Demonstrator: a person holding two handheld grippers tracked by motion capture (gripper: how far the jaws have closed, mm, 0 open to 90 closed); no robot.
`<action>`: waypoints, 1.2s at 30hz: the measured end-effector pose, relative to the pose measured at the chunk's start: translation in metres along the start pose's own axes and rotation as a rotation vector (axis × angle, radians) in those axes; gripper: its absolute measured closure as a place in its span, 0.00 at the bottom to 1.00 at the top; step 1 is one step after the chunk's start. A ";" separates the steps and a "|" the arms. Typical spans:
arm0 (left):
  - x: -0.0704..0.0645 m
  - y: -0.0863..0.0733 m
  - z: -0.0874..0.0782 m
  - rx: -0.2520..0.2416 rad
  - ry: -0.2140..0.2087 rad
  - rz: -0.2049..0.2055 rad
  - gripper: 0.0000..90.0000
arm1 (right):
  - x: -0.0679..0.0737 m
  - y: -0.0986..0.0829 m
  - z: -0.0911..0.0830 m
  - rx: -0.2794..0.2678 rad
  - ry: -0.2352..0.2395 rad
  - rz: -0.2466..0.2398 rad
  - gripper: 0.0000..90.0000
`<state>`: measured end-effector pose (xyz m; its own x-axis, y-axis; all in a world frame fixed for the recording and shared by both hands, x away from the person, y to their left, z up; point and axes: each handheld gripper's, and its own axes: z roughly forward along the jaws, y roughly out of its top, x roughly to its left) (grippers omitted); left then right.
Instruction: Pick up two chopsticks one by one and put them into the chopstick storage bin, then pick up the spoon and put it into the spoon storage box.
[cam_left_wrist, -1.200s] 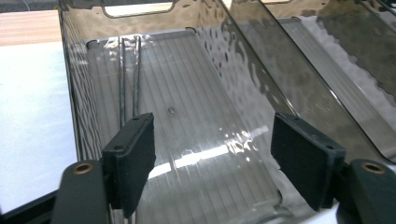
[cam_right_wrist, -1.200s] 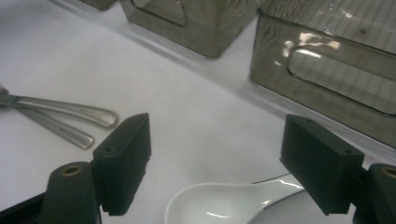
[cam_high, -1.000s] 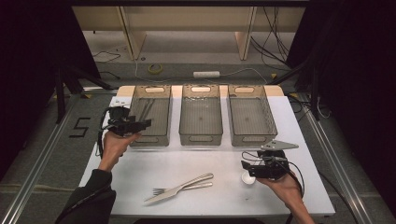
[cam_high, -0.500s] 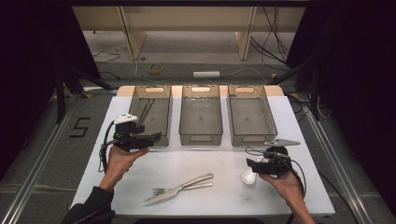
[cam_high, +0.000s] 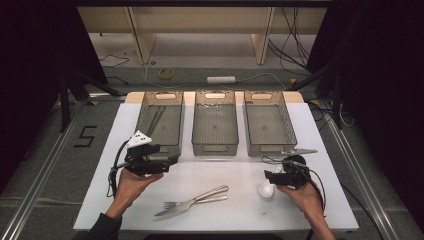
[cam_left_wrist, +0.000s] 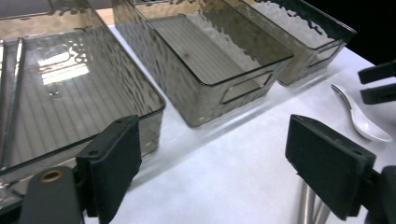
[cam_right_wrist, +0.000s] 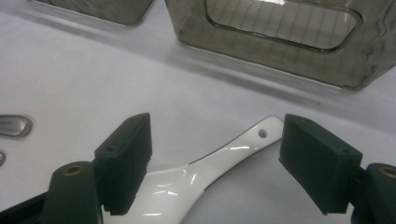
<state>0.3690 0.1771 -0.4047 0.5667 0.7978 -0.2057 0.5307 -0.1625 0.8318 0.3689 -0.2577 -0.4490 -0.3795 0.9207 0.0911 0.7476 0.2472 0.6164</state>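
My right gripper (cam_right_wrist: 215, 163) hovers with jaws spread wide on either side of the glossy white ceramic spoon (cam_right_wrist: 205, 172), which lies flat on the white worktop (cam_high: 240, 205) near its right edge. My left gripper (cam_left_wrist: 229, 172) gapes empty before the leftmost smoky translucent plastic bin (cam_left_wrist: 70, 93).

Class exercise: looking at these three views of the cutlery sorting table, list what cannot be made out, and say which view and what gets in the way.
- White spoon: in the right gripper view its bowl is cut off by the bottom edge, between the open right hand-held gripper jaws.
- Forks: in the left gripper view only the handle ends show; the left hand-held gripper jaw hides the rest.
- Items in the left bin: too small in the high view to identify.
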 end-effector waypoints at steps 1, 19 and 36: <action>-0.001 -0.001 0.000 -0.001 -0.006 0.002 0.20 | -0.001 0.000 0.001 0.002 -0.002 -0.002 0.29; -0.022 -0.015 -0.004 0.020 -0.028 0.070 0.18 | -0.001 0.001 0.009 0.070 -0.014 0.005 0.29; -0.030 -0.021 -0.006 0.031 -0.040 0.097 0.18 | -0.004 0.001 0.017 0.139 -0.022 0.024 0.32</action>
<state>0.3371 0.1597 -0.4127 0.6407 0.7536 -0.1465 0.4912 -0.2557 0.8327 0.3807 -0.2560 -0.4616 -0.3492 0.9331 0.0864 0.8253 0.2625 0.5000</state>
